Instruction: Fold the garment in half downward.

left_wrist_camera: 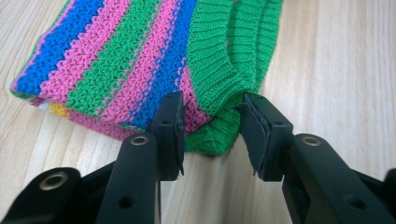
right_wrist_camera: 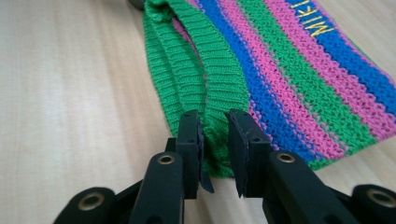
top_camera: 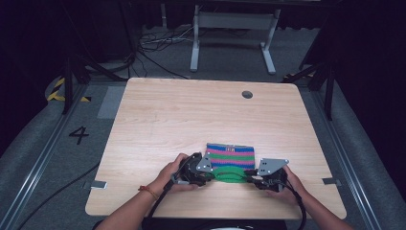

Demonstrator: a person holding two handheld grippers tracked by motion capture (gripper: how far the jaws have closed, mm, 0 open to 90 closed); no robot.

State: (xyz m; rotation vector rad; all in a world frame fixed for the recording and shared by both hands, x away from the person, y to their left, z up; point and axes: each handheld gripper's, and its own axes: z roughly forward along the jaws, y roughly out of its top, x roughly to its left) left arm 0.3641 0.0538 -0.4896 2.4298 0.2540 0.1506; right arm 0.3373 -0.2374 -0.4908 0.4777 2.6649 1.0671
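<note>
my left gripper [left_wrist_camera: 210, 128] gapes wide around the knit's [top_camera: 231, 155] green band [left_wrist_camera: 219, 70] at the table's [top_camera: 191, 115] near edge; the right gripper [right_wrist_camera: 215, 140] has nearly pinched it. grasp unfinished, handling to come.

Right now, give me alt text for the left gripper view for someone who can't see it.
Two black jaws of the left claw stand open around the green ribbed edge of a striped knitted piece in blue, pink and green. It lies on a pale wooden table.
</note>
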